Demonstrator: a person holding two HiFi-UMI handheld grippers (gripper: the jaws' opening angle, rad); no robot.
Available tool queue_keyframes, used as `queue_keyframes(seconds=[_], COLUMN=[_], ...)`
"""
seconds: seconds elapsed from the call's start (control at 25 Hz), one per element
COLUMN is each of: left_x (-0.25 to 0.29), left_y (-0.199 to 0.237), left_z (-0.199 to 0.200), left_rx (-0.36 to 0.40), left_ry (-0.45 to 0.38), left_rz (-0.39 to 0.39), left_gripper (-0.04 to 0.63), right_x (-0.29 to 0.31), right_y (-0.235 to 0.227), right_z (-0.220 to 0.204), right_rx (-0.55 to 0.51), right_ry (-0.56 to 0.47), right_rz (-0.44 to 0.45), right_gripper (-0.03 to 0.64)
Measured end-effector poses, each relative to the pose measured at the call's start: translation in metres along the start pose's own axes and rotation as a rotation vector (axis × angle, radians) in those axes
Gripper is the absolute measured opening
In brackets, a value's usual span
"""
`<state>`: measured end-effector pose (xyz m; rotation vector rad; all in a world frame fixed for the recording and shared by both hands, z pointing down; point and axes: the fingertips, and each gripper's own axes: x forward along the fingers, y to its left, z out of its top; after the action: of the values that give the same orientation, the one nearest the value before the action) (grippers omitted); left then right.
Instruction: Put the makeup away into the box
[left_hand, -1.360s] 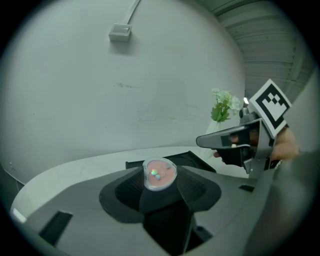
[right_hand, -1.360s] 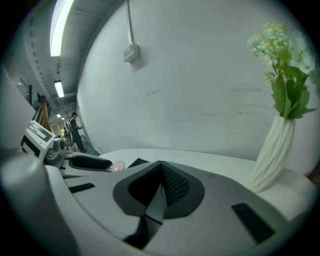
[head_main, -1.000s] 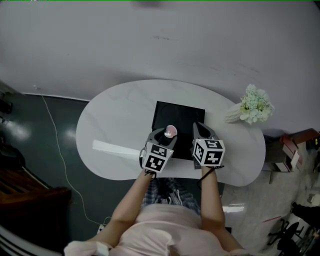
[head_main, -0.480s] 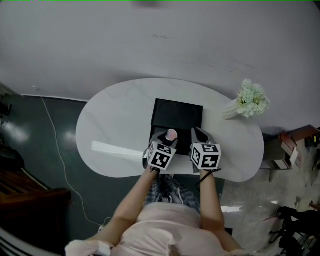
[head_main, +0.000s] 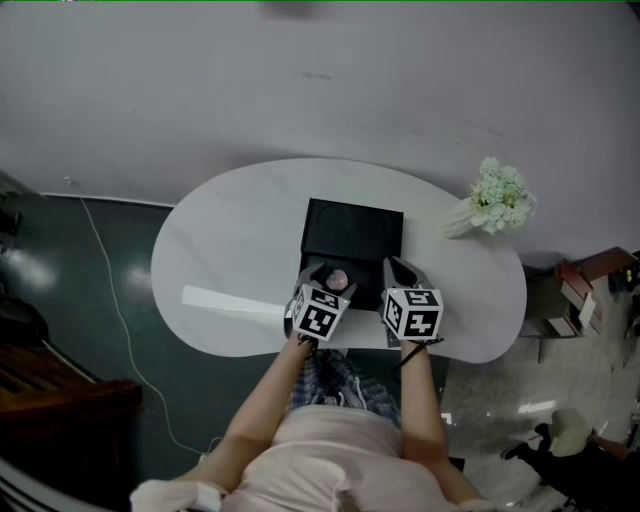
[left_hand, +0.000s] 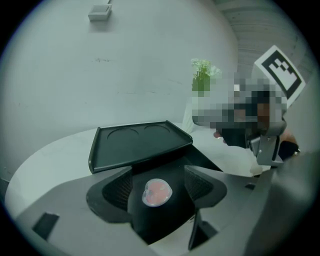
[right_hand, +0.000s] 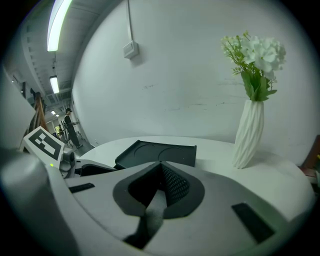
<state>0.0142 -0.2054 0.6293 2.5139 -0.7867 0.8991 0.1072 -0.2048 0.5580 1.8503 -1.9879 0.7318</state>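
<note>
The makeup (left_hand: 157, 192), a small round pink piece in a clear shell, lies inside the black box (head_main: 365, 280), below its raised lid (left_hand: 137, 142). I judge it light, hard, slick and easy to crack, so I'd pinch it gently across its rim. My left tool (left_hand: 160, 183) has just been opening, with its pads either side of the makeup, not pressing. My right tool (right_hand: 159, 187) is closed and empty over the tabletop (head_main: 230, 250).

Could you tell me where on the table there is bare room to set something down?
Bare: the table's left lobe, left of the black box, bar a pale strip, and the patch between box and flower vase. Crowded: front middle, with the box, the shut right gripper and the left gripper, its jaws just opened round the pink makeup.
</note>
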Motion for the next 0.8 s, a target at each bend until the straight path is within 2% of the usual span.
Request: queue_keyframes(seconds=[0.2,0.52,0.8], left_x=[-0.018,-0.030,-0.054], left_y=[0.006,0.020,0.055], left_z=[0.011,0.027,0.067], left_rx=[-0.030,-0.046,-0.108], left_ry=[-0.067,-0.136,-0.267], left_rz=[0.004,0.027,0.097], left_gripper=[0.354,0.357,0.354], right_x=[0.001,0.000,-0.004], right_y=[-0.006,-0.013,-0.022], right_z=[0.003,0.009,0.025], right_rx=[0.016,0.033,0.037], right_ry=[-0.008,-0.024,-0.060], right_rz=[-0.016,-0.035,-0.049], right_gripper=[0.015,0.015,0.015])
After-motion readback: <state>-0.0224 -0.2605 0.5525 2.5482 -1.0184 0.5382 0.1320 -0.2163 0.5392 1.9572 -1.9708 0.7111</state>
